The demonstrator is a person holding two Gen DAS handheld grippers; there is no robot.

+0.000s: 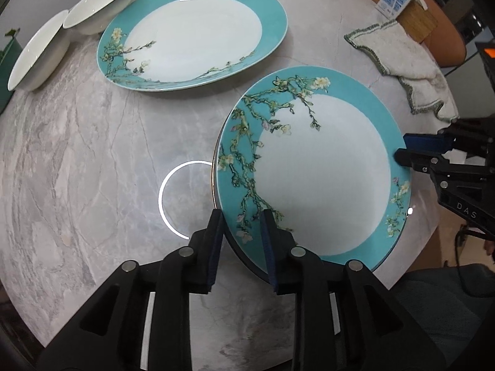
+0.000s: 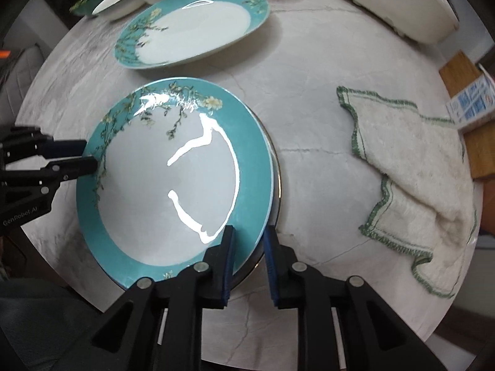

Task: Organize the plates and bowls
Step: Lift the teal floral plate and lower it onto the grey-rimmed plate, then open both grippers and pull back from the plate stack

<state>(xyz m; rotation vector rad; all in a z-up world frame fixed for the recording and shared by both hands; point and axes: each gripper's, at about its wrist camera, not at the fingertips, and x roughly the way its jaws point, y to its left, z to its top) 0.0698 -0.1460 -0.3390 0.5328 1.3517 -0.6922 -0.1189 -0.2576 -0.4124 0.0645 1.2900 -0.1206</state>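
The left gripper (image 1: 241,241) straddles the near rim of a teal blossom plate (image 1: 324,179), one pad outside the edge and one over the teal band. A gap shows around the rim, so the jaws look parted rather than pinching, though the fisheye makes contact hard to rule out. The right gripper (image 2: 247,256) sits the same way on the opposite rim, its pads likewise apart from the plate's edge with the rim between them.

This plate lies flat and face up on a second rim that peeks out beneath it, so it appears already stacked on another plate; how many lie below cannot be told. It sits near the table (image 1: 92,170) edge closest to the person. Being round, it has no long axis; its blossom branch points toward the far side of the table.

Still loose are a second teal plate (image 1: 191,31), lying flat well apart toward the far side, and two white bowls (image 1: 62,34) touching each other beyond it. A green-edged cloth (image 2: 408,182) lies off to the right. The stack seems begun, with the far plate and the bowls left to gather
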